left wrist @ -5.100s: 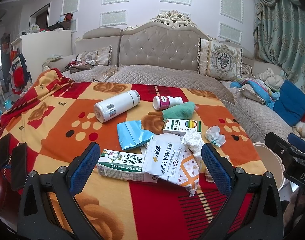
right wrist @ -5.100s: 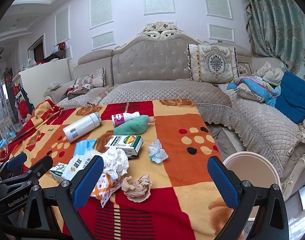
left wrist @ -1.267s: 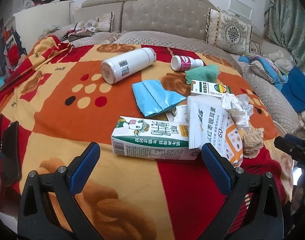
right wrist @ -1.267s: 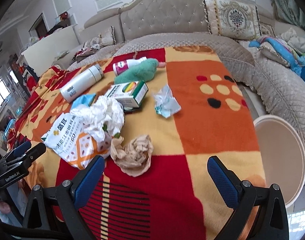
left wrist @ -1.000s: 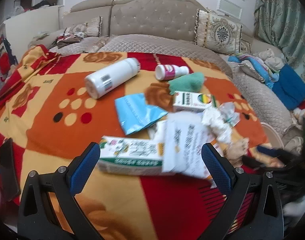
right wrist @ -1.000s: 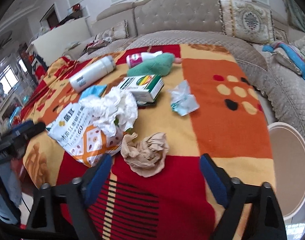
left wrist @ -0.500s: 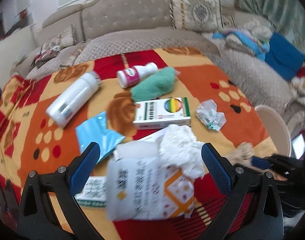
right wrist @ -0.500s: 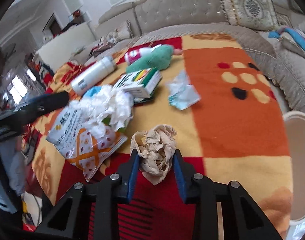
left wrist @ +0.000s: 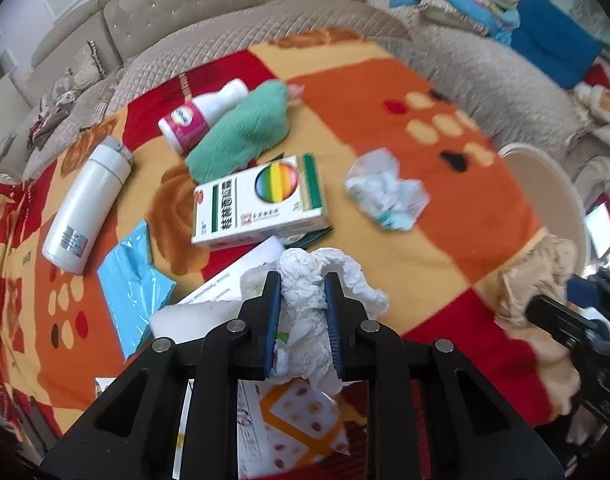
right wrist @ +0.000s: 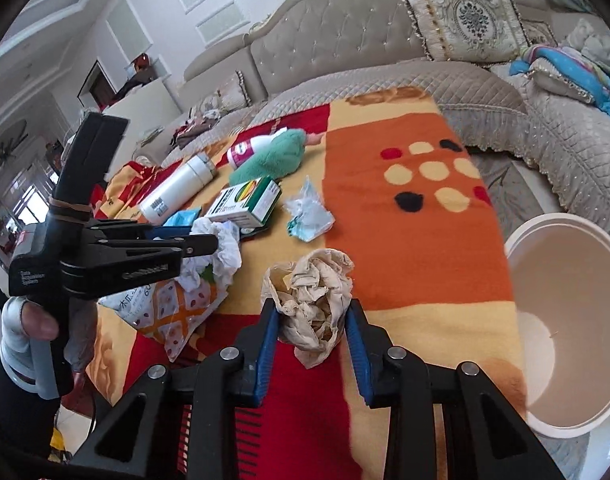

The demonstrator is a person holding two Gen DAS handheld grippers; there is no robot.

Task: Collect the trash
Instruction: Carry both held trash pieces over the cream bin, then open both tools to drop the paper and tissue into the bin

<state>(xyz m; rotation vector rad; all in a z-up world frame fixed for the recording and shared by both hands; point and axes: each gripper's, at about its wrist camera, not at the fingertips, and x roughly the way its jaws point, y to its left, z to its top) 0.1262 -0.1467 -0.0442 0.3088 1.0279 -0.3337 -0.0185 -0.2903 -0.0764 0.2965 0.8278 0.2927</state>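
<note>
On the near edge of the bright blanket [left wrist: 457,208], both tools are busy at once. The left tool [left wrist: 303,300] has just been closing, and its blue pads now pinch the crumpled white tissue [left wrist: 309,304] that sits on top of the printed snack bag [left wrist: 301,412]. Over on the right, the right tool [right wrist: 311,320] is clamped on the brown paper wad [right wrist: 313,300], pads pressing it from both sides above the red patch of the blanket. In the left camera that same brown wad shows at the far right edge, with the black tool behind it.

Look further out: a boxed carton with a rainbow circle [left wrist: 261,200] lies beyond the white tissue, and a green fuzzy cloth [left wrist: 245,136] rests just past it, touching a small pink-labelled bottle [left wrist: 203,118]. A white flask [left wrist: 85,204] lies on its side to the left, with a blue plastic wrapper [left wrist: 133,284] near it. To the right of the carton, apart from it, sits a crumpled pale wrapper [left wrist: 385,196].

Off the right edge of the blanket stands the cream bin [right wrist: 565,320], mouth open. In the right camera a hand [right wrist: 37,324] grips the handle of the left tool at the far left.
</note>
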